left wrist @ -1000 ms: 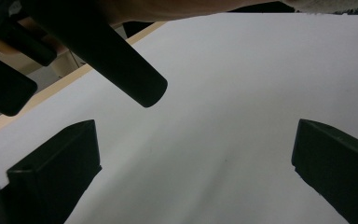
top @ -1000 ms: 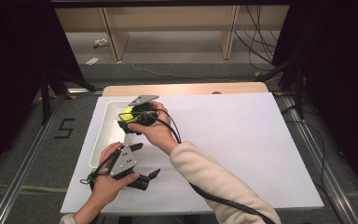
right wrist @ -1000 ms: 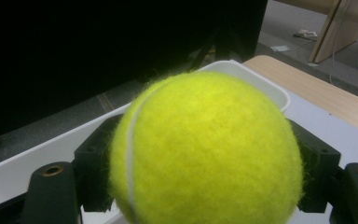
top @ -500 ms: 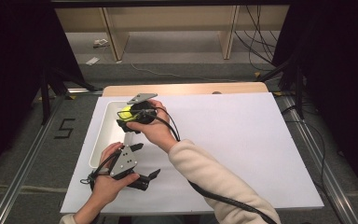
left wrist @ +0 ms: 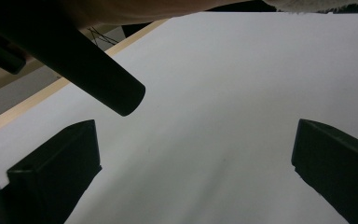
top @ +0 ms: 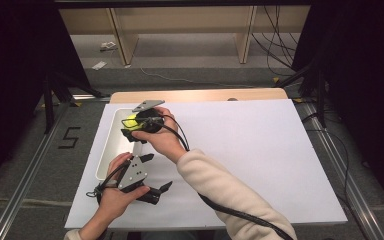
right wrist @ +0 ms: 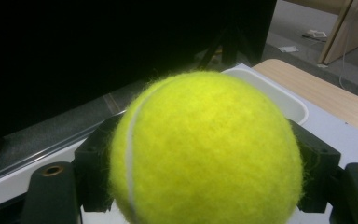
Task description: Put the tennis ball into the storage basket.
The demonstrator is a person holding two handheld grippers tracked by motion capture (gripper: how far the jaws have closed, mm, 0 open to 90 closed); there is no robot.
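At the far left of the high view, a white tray (top: 111,150) is seen lying lengthwise on the white sheet (top: 260,150) that covers the table; its far rim is also caught at the upper right of the right gripper view, beyond the ball. Just right of the tray's near end, in the lower left of the high view, the left gripper (top: 152,176) is held low over the sheet by the person's left hand (top: 111,197), well apart from the ball. Its jaws are seen spread wide in the left gripper view, one at the lower left and one at the lower right of the frame, with only bare sheet between them; nothing is gripped. A dark cable (left wrist: 81,63) is seen crossing the upper left of that view.

Further up, left of centre in the high view, the right gripper (top: 132,129) is held over the far part of the tray by the person's right hand (top: 162,140), the cream sleeve (top: 220,192) running down to the lower middle of the frame. A yellow tennis ball (right wrist: 205,149) is pinched between its jaws: in the right gripper view the ball sits at the centre, with a black jaw pressed against each of its sides. The ball is held above the tray and not resting in it, as far as can be judged.
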